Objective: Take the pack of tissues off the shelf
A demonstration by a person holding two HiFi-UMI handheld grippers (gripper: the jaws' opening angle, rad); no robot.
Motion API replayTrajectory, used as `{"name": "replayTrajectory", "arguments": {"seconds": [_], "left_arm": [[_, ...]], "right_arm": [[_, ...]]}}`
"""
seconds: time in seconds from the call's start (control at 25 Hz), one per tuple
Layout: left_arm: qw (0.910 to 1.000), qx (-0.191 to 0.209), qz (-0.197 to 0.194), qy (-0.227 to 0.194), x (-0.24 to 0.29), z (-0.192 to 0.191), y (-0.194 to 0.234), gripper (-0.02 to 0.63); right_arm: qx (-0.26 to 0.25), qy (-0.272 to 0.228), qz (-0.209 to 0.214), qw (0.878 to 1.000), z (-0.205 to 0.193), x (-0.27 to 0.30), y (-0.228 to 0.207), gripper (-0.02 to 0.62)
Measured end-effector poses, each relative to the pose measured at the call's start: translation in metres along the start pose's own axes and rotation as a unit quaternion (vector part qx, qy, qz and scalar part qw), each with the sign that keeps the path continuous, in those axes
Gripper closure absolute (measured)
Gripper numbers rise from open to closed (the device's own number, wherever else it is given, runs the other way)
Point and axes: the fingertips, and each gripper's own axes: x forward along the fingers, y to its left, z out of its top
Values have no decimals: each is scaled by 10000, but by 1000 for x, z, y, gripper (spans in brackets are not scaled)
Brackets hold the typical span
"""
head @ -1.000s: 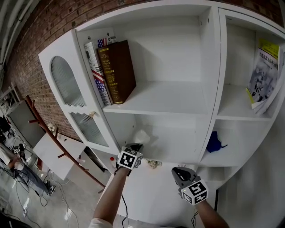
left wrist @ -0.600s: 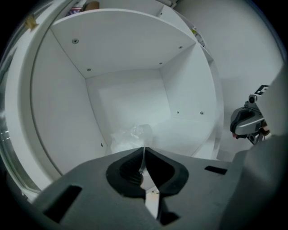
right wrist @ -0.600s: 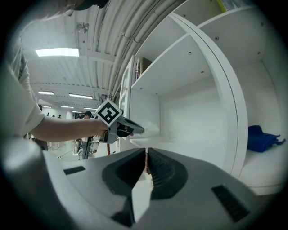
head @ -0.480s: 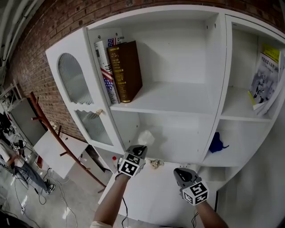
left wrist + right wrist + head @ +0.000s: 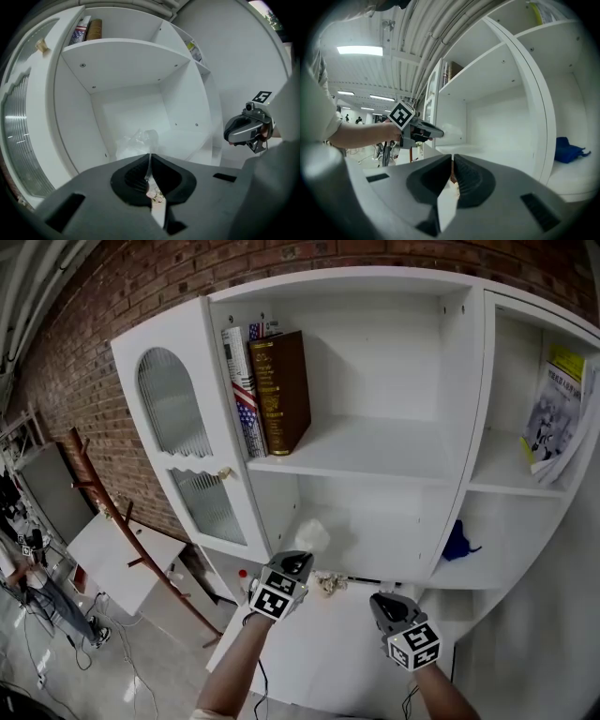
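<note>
The pack of tissues, a crinkly clear-wrapped white bundle, hangs in front of the lower left shelf compartment. My left gripper is just below and in front of it, shut on a thin edge of the wrapper. In the left gripper view the film runs from between the closed jaws of the left gripper up to the pack of tissues. My right gripper is held lower to the right, over the white ledge, shut with nothing in it. The right gripper view shows the right gripper with its jaws together.
Books lean on the upper shelf. A glass-fronted door stands open at the left. A blue cloth and magazines sit in the right compartments. A small crumpled object lies on the white ledge.
My left gripper has drifted up and to the right with the pack of tissues at its tip. The right gripper has stayed about where it was.
</note>
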Motion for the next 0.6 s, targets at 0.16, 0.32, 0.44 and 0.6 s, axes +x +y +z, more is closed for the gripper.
{"name": "replayTrajectory", "arguments": {"seconds": [0.16, 0.32, 0.44, 0.6], "left_arm": [[10000, 12, -28, -94, -11, -1, -3, 581], [9998, 24, -56, -197, -24, -3, -7, 581], [9996, 21, -67, -258, -33, -7, -8, 581], [9992, 17, -38, -407, -46, -10, -10, 581]], "right_arm": [[-32, -24, -57, 10000, 4, -1, 4, 561], [-33, -34, -146, 9999, 5, -5, 7, 561], [-14, -22, -213, 9998, 4, -8, 11, 561], [9, -14, -314, 9995, 2, -13, 16, 561]]}}
